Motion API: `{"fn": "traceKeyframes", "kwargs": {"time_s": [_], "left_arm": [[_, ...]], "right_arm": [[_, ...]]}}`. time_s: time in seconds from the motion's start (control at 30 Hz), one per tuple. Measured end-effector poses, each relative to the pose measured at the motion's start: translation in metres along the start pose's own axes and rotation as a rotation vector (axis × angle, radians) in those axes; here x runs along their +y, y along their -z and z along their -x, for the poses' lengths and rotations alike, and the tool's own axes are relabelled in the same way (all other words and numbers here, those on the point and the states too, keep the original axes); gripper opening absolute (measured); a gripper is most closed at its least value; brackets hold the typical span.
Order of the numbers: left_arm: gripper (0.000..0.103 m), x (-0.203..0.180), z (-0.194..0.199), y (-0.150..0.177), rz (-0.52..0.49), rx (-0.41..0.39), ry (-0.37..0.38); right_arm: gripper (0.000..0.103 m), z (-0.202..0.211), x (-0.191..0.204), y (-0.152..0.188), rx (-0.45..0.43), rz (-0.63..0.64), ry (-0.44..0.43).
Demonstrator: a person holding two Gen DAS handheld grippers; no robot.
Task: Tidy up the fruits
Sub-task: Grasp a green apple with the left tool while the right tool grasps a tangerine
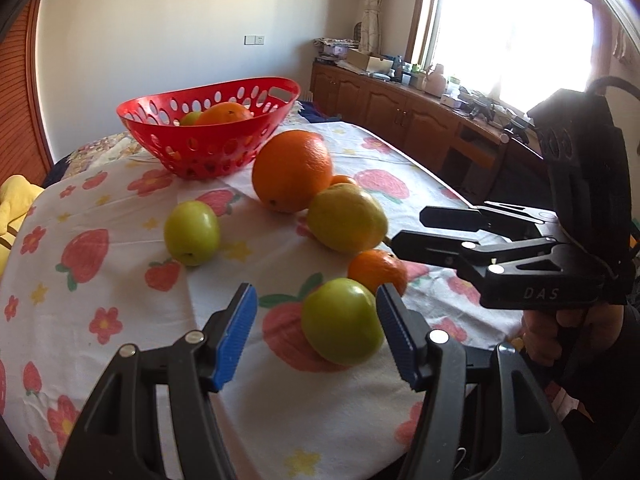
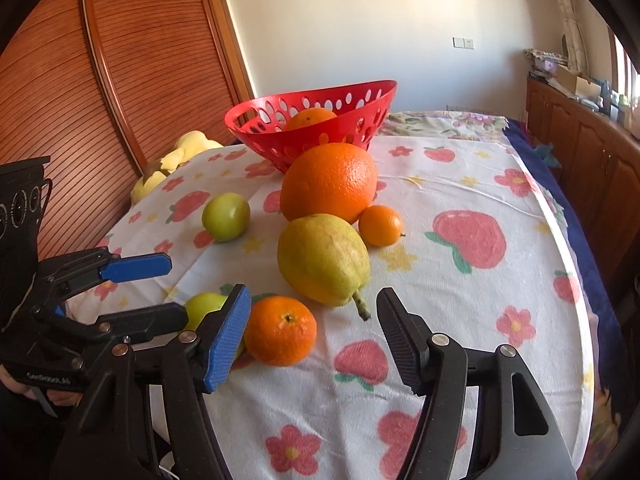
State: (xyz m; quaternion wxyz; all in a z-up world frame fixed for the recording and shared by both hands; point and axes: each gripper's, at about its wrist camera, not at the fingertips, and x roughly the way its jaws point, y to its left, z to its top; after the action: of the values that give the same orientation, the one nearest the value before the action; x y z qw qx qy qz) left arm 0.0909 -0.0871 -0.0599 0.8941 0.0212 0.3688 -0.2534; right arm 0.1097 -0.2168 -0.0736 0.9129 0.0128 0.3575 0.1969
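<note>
Right at the bottom of the left wrist view, the left gripper (image 1: 316, 334) is spread wide, with its blue pads on each side of a small green fruit (image 1: 342, 321). The right pad looks very close to the fruit, but I cannot tell if it touches.

Low in the right wrist view, the right gripper (image 2: 312, 334) is wide open too and holds nothing. A small tangerine (image 2: 280, 331) sits just by its blue pad, near the bottom middle of the frame.

A little farther up, in the middle of that frame, lies a yellow-green pear (image 2: 323, 259) with its stem pointing toward the camera. A second small green fruit (image 2: 226, 216) sits apart to the left of it. A tiny orange fruit (image 2: 381, 225) is just right of the pear, up against a big orange (image 2: 329, 181) behind it.

Farthest back, in the upper middle, stands a red basket (image 2: 340, 130) with holes in its wall. An orange (image 2: 310, 118) is inside it. Everything sits on a white cloth (image 2: 460, 320) with strawberries and flowers on it.
</note>
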Motion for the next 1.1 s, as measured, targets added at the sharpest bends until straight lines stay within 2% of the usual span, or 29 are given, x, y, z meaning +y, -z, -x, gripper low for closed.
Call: {"fn": "traceKeyframes", "kwargs": {"time_s": [0.23, 0.53, 0.6, 0.63, 0.67, 0.8, 1.1], "left_arm": [[0.061, -0.008, -0.009, 0.004, 0.0, 0.029, 0.05], [0.061, -0.009, -0.03, 0.007, 0.003, 0.079, 0.034], [0.06, -0.007, -0.031, 0.008, 0.007, 0.079, 0.043], [0.053, -0.007, -0.031, 0.009, 0.009, 0.081, 0.048], [0.052, -0.006, -0.032, 0.01, 0.01, 0.084, 0.049], [0.052, -0.004, -0.029, 0.013, 0.02, 0.077, 0.062], [0.052, 0.013, -0.017, 0.01, 0.041, 0.055, 0.018]], "right_arm": [[0.067, 0.001, -0.001, 0.004, 0.014, 0.009, 0.015], [0.067, 0.0, 0.002, 0.005, 0.016, 0.023, 0.013], [0.067, -0.001, 0.002, 0.005, 0.021, 0.026, 0.012], [0.067, -0.001, 0.002, 0.005, 0.024, 0.026, 0.011], [0.067, -0.001, 0.003, 0.005, 0.025, 0.026, 0.01], [0.067, -0.003, 0.003, 0.005, 0.03, 0.022, 0.004], [0.065, -0.012, 0.013, 0.007, 0.051, 0.043, -0.022]]}}
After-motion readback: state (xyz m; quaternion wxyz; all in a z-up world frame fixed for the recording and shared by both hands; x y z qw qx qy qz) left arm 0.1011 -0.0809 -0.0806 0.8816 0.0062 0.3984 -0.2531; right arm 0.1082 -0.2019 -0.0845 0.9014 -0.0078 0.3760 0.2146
